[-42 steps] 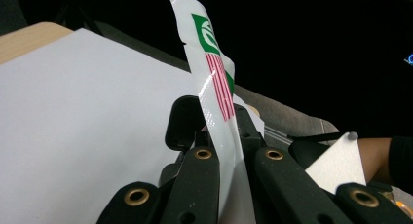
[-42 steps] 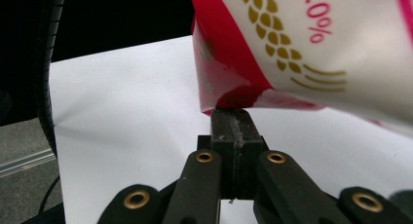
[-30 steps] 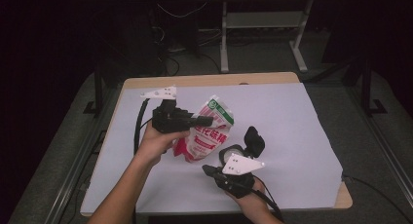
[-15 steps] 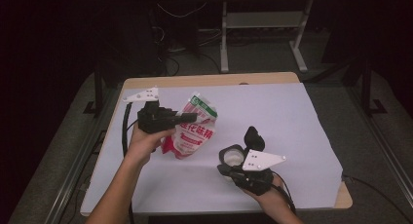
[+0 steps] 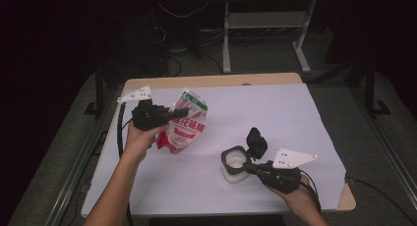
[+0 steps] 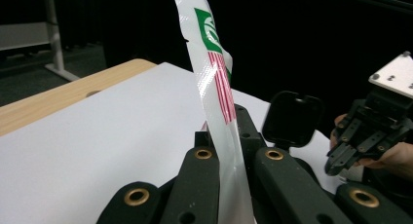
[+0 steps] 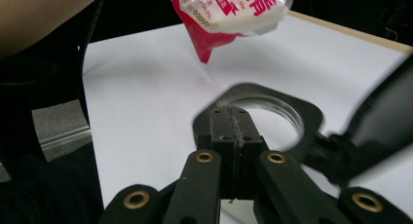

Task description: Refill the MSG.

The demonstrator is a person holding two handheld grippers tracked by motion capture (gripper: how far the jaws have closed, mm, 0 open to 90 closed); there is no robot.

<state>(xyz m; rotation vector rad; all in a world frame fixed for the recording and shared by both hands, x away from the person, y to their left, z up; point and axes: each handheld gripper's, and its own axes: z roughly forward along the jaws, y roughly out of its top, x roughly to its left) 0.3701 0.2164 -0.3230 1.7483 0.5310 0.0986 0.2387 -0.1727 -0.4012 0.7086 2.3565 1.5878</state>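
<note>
A red and white snack bag with a green logo hangs tilted from my left gripper, which is shut on its top edge. In the left gripper view the bag's flat top strip rises from between the closed jaws of that gripper. A small clear jar with a black rim and an open black flip lid sits at the front right of the sheet. My right gripper is shut on its rim, its closed jaws pinching the near side. The bag hangs beyond the jar.
A white sheet covers a wooden table with dark floor all round. Desk legs and cables stand behind the table. A black cable trails from the left gripper along the table's left edge.
My left gripper has carried the bag to the left. My right hand has swung to the right, and the jar now shows to its left; the lid stays about where it was.
</note>
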